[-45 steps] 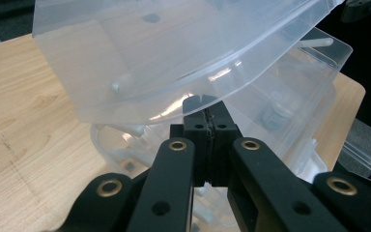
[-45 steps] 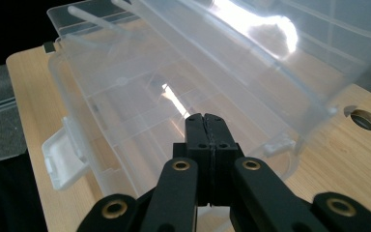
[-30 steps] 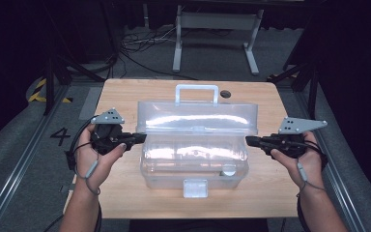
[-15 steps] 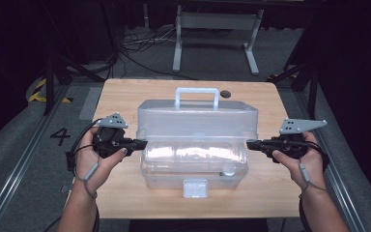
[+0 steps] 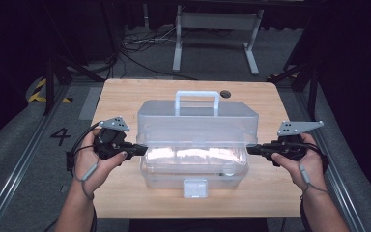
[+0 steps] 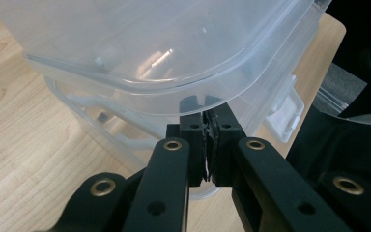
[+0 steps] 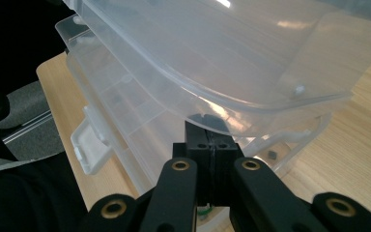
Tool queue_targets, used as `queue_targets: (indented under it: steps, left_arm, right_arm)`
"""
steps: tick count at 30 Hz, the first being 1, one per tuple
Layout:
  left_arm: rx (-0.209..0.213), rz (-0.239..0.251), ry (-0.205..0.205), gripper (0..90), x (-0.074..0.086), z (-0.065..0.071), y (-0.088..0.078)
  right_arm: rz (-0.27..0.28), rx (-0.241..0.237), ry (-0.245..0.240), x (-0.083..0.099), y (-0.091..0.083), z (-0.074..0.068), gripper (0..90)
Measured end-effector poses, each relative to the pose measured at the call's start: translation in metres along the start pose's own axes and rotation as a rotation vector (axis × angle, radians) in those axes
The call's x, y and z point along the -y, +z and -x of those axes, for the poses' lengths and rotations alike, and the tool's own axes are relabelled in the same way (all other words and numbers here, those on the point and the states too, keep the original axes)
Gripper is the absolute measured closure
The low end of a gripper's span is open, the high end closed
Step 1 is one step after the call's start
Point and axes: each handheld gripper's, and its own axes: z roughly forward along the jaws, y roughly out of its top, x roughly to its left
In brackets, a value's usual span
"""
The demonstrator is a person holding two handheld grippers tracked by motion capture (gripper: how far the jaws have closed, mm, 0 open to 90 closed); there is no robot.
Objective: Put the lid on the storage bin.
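A clear plastic box (image 5: 195, 169) with a hinged lid (image 5: 198, 121) and a top handle (image 5: 196, 96) stands mid-table. The lid's front edge is raised a little off the base. My left gripper (image 5: 142, 149) is shut, its tips tucked under the lid's left rim. My right gripper (image 5: 250, 150) is shut under the right rim. In the left gripper view the closed tips (image 6: 207, 118) sit just beneath the lid (image 6: 149, 48), above the base (image 6: 106, 125). The right gripper view has the closed tips (image 7: 211, 128) under the lid (image 7: 251, 58).
The wooden table (image 5: 121, 96) has a small dark spot (image 5: 225, 94) behind the box. The box's front latch (image 5: 195, 187) hangs loose toward me. A metal stand (image 5: 212, 29) and cables lie on the floor beyond; rails run along both table sides.
The lid's front edge has come down closer to the base, and both gripper tips sit slightly lower in the high view. Both grippers stay shut.
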Motion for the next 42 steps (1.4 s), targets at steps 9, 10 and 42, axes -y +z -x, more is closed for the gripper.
queue_targets:
  steps: [9,10,42]
  left_arm:
    - [0.012,-0.023,-0.019,83.9,0.0015,0.0001,0.0004]
    - [0.014,-0.031,-0.013,84.1,0.0019,-0.0006,0.0003]
    - [0.054,-0.148,-0.031,81.0,0.0097,-0.0019,0.0020]
  right_arm:
    - [-0.032,0.009,-0.009,0.0009,0.0009,-0.0019,90.0]
    - [-0.035,0.009,-0.010,0.0012,0.0011,-0.0022,90.0]
    - [-0.181,-0.015,-0.046,0.0086,0.0047,-0.0068,90.0]
